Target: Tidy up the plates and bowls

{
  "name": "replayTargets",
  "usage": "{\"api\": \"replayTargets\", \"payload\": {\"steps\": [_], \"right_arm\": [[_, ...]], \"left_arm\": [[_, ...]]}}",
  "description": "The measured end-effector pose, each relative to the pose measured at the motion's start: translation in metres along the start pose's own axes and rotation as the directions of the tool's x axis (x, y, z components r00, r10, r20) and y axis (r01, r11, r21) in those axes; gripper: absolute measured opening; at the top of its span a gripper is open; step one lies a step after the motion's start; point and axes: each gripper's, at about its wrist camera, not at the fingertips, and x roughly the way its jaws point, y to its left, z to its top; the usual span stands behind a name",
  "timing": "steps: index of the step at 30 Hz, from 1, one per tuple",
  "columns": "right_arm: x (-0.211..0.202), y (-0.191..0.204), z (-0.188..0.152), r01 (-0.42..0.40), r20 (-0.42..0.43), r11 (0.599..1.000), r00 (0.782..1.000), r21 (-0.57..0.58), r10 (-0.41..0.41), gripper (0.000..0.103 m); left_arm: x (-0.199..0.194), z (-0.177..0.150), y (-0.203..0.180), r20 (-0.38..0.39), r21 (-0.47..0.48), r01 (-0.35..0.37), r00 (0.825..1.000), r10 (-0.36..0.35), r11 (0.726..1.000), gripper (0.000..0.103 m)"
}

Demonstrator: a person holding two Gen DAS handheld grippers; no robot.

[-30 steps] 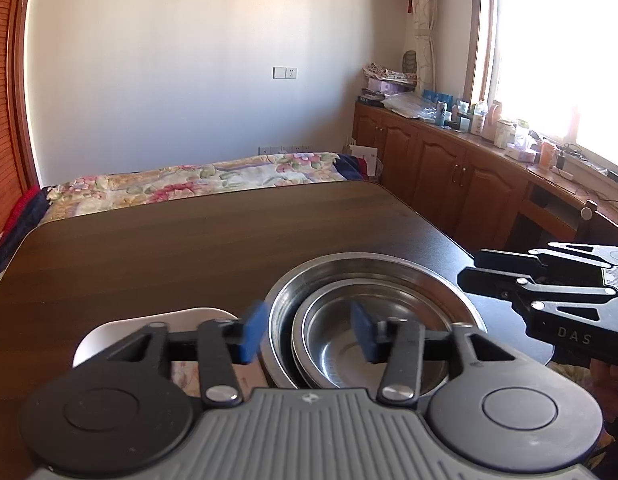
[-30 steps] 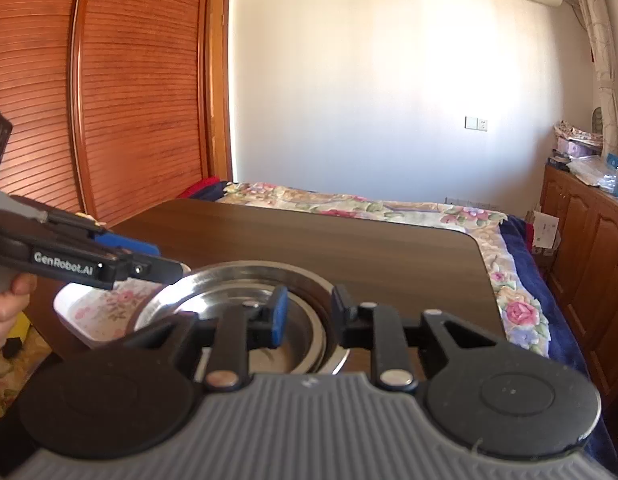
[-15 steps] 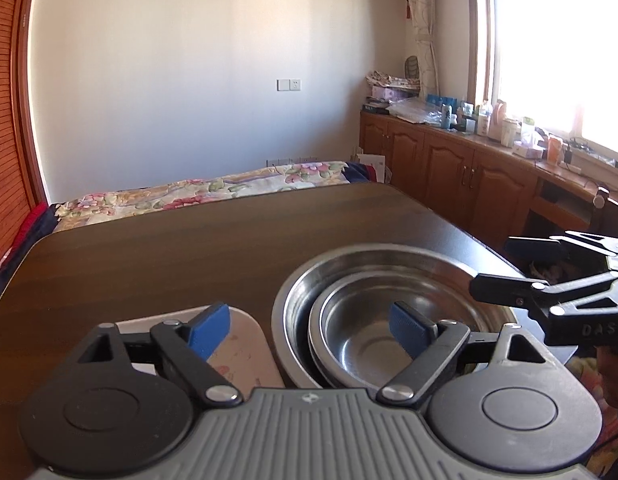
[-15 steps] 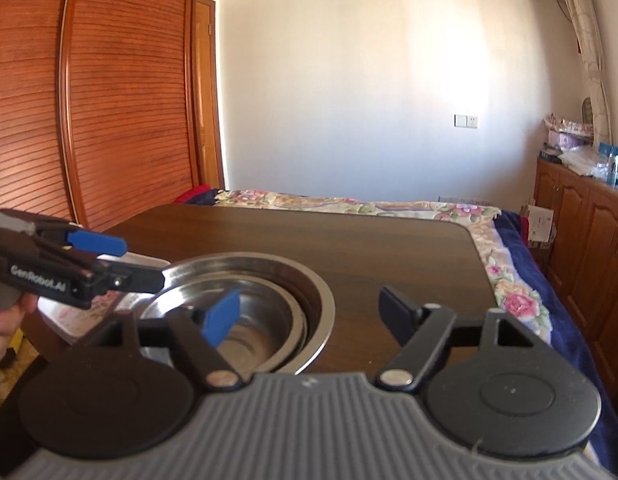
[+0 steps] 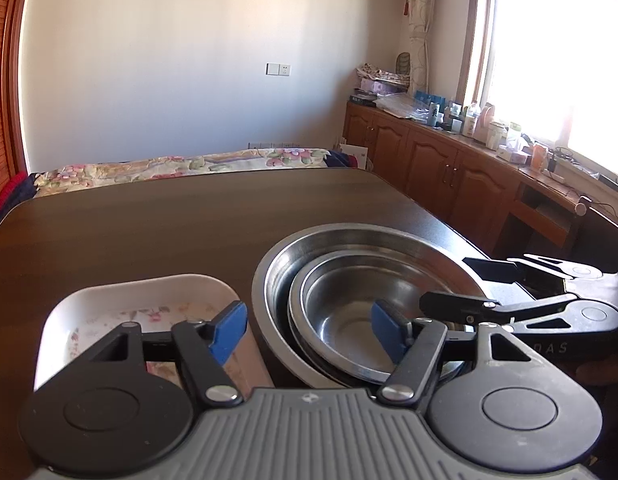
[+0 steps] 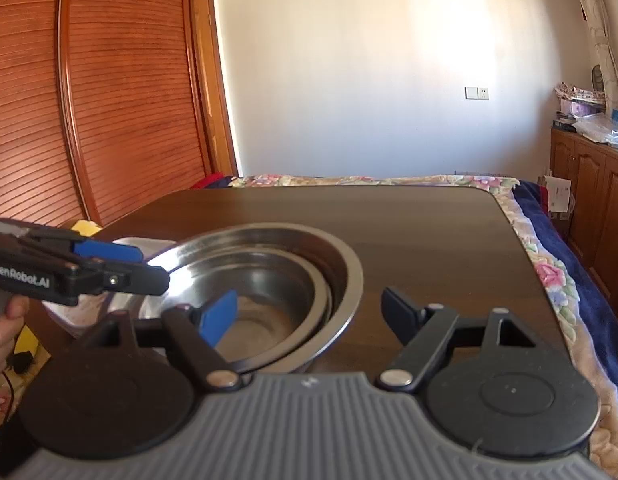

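Both grippers sank toward the nested steel bowls [image 5: 349, 304], left fingers [image 5: 229, 330] narrowing, right fingers [image 6: 217, 316] wide, empty.

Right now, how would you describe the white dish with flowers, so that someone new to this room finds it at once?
Look at the dark wooden table, at its near edge. Beside the nested steel bowls lies the white dish, apart from them. It alone is white, rectangular with rounded corners, shallow, with a flower print inside; the bowls are round and shiny metal.
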Motion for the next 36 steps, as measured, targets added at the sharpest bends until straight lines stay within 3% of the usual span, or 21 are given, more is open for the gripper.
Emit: {"api": "replayTargets", "payload": {"steps": [5, 18, 36], "right_arm": [[0.0000, 0.0016, -0.0028, -0.006, -0.009, 1.000, 1.000, 0.015, 0.006, 0.078], [0.0052, 0.0024, -0.0065, 0.003, 0.027, 0.999, 1.000, 0.033, -0.004, 0.056], [0.0034, 0.0038, -0.0033, 0.039, 0.048, 0.998, 0.998, 0.044, -0.041, 0.054]], "left_arm": [[0.0048, -0.0031, -0.0008, -0.017, -0.017, 0.000, 1.000, 0.000, 1.000, 0.060], [0.0035, -0.0073, 0.0026, -0.004, -0.030, -0.025, 1.000, 0.025, 0.999, 0.046], [0.0018, -0.0043, 0.0001, -0.020, -0.046, -0.031, 0.999, 0.030, 0.998, 0.041]]}}
